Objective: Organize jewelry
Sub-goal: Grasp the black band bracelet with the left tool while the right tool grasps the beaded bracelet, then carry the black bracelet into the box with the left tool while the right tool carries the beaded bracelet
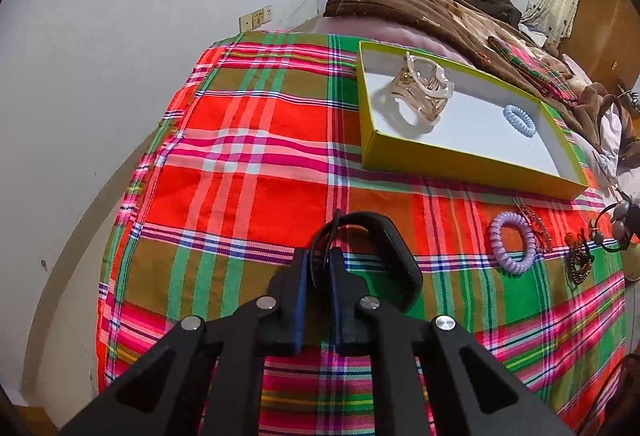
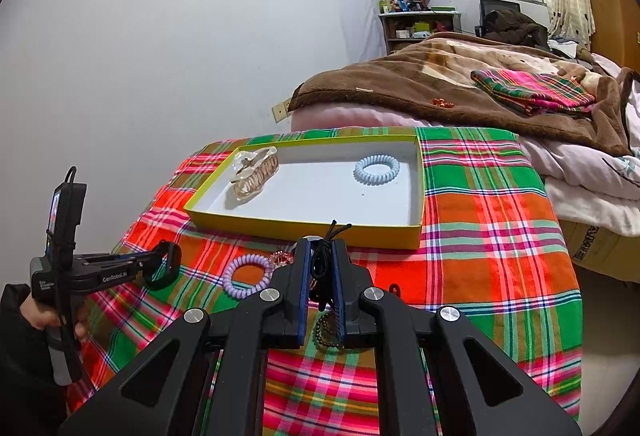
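Note:
A yellow-green box (image 1: 460,156) (image 2: 304,228) with a white floor lies on the plaid cloth. In it are a clear amber hair claw (image 1: 416,92) (image 2: 254,172) and a pale blue spiral hair tie (image 1: 519,119) (image 2: 377,170). My left gripper (image 1: 322,256) (image 2: 162,264) is shut on a black hair band (image 1: 396,256), held above the cloth in front of the box. My right gripper (image 2: 322,248) is shut on a black cord hair tie (image 2: 322,260) with dark beads (image 2: 326,332) hanging below. A purple spiral hair tie (image 1: 512,244) (image 2: 246,274) lies on the cloth.
A rhinestone clip (image 1: 534,222), a dark brown clip (image 1: 578,260) and a beaded hair tie (image 1: 618,226) lie at the cloth's right edge. A bed with a brown blanket (image 2: 460,84) and a folded plaid cloth (image 2: 532,88) stands behind. The white wall (image 1: 120,36) is on the left.

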`<state>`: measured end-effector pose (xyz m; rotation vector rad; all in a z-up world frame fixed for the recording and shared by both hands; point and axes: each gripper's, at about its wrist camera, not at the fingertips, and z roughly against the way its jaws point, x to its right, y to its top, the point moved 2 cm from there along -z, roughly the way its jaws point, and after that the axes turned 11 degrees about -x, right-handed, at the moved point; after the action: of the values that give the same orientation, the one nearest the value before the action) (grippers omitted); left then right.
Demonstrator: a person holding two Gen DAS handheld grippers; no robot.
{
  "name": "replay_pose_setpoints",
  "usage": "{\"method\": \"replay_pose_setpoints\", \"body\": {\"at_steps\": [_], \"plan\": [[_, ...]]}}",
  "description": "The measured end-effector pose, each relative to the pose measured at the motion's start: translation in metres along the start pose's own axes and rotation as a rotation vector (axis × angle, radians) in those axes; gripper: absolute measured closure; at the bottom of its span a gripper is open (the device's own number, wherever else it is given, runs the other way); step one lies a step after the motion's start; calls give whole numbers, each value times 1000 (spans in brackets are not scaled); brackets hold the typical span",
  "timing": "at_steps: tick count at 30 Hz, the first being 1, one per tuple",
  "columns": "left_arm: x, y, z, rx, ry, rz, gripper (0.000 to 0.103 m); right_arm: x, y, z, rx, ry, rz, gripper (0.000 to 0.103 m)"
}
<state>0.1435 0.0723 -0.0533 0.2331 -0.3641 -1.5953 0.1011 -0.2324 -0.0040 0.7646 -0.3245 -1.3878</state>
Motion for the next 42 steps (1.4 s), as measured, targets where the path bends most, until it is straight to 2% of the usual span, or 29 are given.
{"method": "replay_pose_setpoints", "body": {"at_steps": [20, 28, 42], "plan": [[21, 21, 39, 71, -91, -34, 92, -1, 16, 7, 22, -12, 16, 92], [40, 45, 52, 106, -124, -68, 92, 2, 33, 6, 31, -36, 30, 92], [80, 97, 35, 83, -191, -117, 92, 20, 64, -23, -4, -75, 39, 92]]}}
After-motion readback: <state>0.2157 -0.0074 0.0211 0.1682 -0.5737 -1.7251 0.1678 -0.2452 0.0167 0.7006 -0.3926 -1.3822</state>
